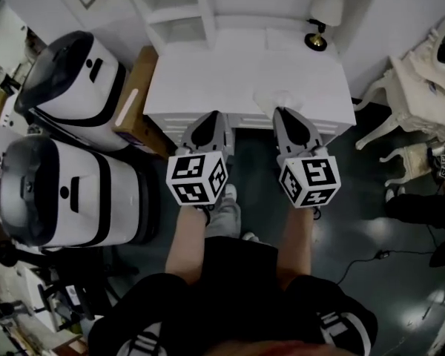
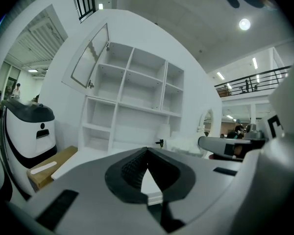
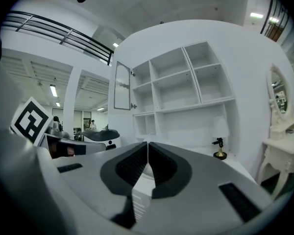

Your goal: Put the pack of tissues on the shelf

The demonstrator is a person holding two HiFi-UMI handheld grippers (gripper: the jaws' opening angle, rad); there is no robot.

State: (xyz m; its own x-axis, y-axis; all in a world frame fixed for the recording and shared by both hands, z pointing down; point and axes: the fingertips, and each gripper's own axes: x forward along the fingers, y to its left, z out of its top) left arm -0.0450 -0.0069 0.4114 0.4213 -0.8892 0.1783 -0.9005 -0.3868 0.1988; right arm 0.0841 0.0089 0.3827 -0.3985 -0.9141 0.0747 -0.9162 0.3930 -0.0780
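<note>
Head view: a white surface [image 1: 200,80] stands at 12 o'clock on a dark glossy floor [image 1: 371,199], with a white open shelf [image 1: 178,13] rising along its back. The pack of tissues [image 1: 282,99] lies near the surface's front edge, at 12 o'clock from the right claw [image 1: 285,113] and just ahead of it. The left claw [image 1: 208,117] hovers at the same edge. Each claw carries a cube [image 1: 196,178] printed with black-and-white square markers. A small lamp [image 1: 317,39] sits at 1 o'clock. Two white-and-black machines [image 1: 74,80] stand at 9 o'clock, beside a cardboard box [image 1: 137,95] whose pale label is too small to read. An ornate white chair [image 1: 423,87] is at 3 o'clock.

Left gripper view: the left claw [image 2: 147,151] is pinched together at its tips, holding nothing. The shelf [image 2: 137,82] fills 12 o'clock.

Right gripper view: the right claw [image 3: 147,143] is likewise closed and empty. The shelf [image 3: 186,82] is at 12 o'clock and the lamp [image 3: 218,153] at 3 o'clock.
</note>
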